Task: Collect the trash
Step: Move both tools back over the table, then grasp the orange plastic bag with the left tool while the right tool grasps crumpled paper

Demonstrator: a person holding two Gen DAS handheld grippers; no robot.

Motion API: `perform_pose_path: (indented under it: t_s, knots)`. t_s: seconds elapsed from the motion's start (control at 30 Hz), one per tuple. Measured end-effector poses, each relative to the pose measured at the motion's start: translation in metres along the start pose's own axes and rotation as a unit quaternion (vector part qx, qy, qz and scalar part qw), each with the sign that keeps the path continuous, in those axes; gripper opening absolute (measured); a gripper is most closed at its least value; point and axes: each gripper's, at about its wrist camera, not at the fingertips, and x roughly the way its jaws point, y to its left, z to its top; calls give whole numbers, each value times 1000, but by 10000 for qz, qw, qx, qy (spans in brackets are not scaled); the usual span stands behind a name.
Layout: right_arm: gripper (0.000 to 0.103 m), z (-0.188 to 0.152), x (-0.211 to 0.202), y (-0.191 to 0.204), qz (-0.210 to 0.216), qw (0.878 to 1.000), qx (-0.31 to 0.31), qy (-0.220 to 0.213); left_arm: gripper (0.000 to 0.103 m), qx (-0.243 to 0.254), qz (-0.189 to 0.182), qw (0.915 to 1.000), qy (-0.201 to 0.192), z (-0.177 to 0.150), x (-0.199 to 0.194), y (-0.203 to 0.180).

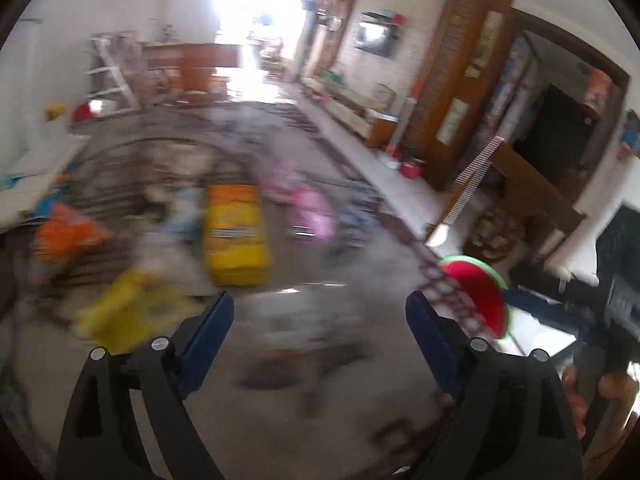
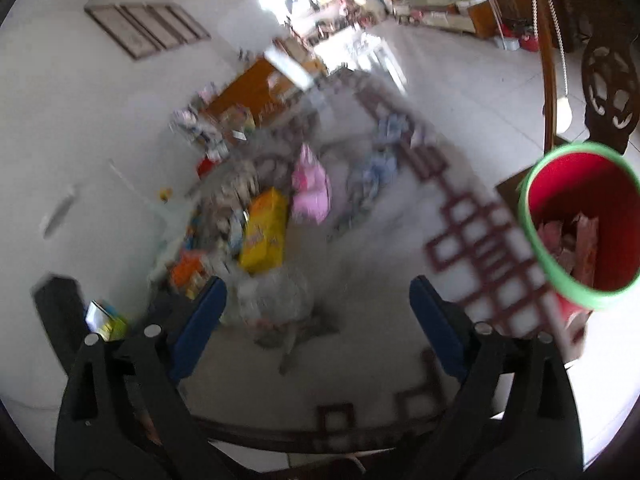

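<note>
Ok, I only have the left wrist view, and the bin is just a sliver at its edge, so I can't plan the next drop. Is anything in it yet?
Observer: Yes. The right wrist view looks into the red bin, and pinkish wrappers lie at the bottom.
Operator: Is the right hand-held gripper carrying anything?
Observer: No. The right hand-held gripper is open, with nothing gripped between its fingers.
Operator: Any litter I can't see?
Observer: A small green and yellow carton, blurred, shows just beside that gripper's left finger.
</note>
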Motion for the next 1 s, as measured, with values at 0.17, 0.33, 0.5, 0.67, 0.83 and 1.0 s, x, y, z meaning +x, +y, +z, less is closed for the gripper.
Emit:
perform_pose_path:
  t_s: [0.17,0.33,0.5,0.67,0.83,1.0]
  knots:
    - [93,-6,5,8,-174,9993,-341,16,89,-605,872,9943,-69,10,-15,92]
    - [93,-6,8,-5,-52,9999,-16,153,89,-1291,1686,9771,150,32,4,181]
    - [93,-4,12,-14,36,9993,267,243,89,-1108,2191,9676,581,52,49,228]
    - [93,-2,16,-15,22,9989,342,317,89,-1240,2102,9666,782,59,79,249]
    - [93,-2,20,-17,71,9983,408,412,88,-1083,2308,9604,1127,57,107,258]
    - [93,-1,22,-25,203,9964,668,473,66,-1436,2061,9630,978,46,102,262]
